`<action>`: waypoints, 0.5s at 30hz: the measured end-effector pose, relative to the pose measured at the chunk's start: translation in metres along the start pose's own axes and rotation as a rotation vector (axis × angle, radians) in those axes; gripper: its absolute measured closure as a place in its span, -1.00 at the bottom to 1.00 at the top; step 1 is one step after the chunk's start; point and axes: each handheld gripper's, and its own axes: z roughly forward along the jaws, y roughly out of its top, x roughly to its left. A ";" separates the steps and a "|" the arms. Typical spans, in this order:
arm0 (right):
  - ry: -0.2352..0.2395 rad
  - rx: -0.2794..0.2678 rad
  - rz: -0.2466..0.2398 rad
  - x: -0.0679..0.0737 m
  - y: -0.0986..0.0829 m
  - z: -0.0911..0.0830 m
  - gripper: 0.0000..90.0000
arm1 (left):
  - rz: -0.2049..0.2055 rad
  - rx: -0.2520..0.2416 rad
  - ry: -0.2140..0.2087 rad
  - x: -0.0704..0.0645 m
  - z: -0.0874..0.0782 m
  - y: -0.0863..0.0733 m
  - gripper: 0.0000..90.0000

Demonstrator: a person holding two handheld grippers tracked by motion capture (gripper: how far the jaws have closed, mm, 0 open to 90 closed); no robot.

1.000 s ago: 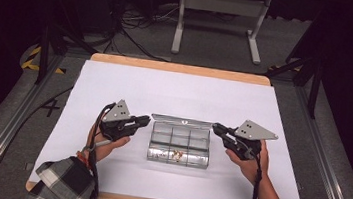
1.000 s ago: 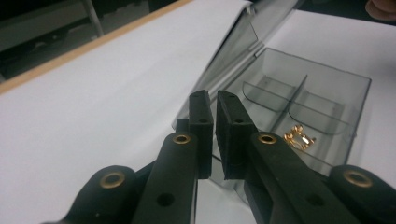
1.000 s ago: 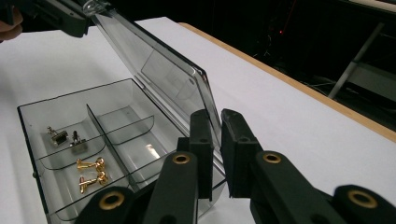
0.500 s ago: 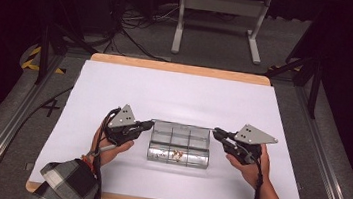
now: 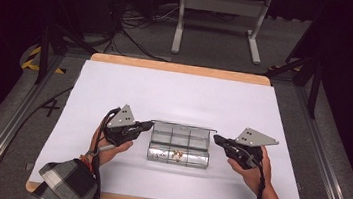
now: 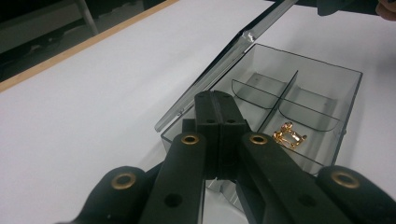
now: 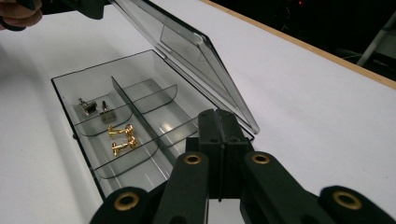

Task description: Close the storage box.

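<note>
no writing can be read. the left gripper (image 5: 147,125) and right gripper (image 5: 216,139), jaws pressed together and empty, are held at the short ends of a clear smoky plastic box (image 5: 179,148). its long axis is laid left to right across the white surface (image 5: 175,94). gold cufflinks (image 7: 121,138) and silver ones (image 7: 93,107) are kept in its compartments. the hinged lid (image 7: 187,51) is tilted up on the far side.

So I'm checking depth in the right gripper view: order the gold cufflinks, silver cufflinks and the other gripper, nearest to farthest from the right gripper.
1. gold cufflinks, middle compartment, left of the jaws.
2. silver cufflinks, next compartment beyond.
3. left gripper, top left, past the box.
</note>
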 end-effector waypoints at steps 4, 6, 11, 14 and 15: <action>-0.002 0.002 -0.013 0.003 0.002 0.001 1.00 | 0.008 0.026 -0.010 -0.001 -0.002 0.000 1.00; 0.000 -0.003 -0.009 0.004 0.002 0.000 1.00 | 0.011 0.027 -0.008 -0.002 -0.002 0.000 1.00; 0.000 -0.003 -0.023 0.008 0.003 -0.002 1.00 | 0.023 0.033 -0.025 -0.011 -0.005 0.000 1.00; 0.010 0.007 -0.026 0.010 0.002 -0.002 1.00 | 0.027 0.043 -0.025 -0.015 -0.005 -0.001 1.00; 0.010 0.007 -0.026 0.010 0.002 -0.002 1.00 | 0.031 0.047 -0.021 -0.016 -0.005 -0.001 1.00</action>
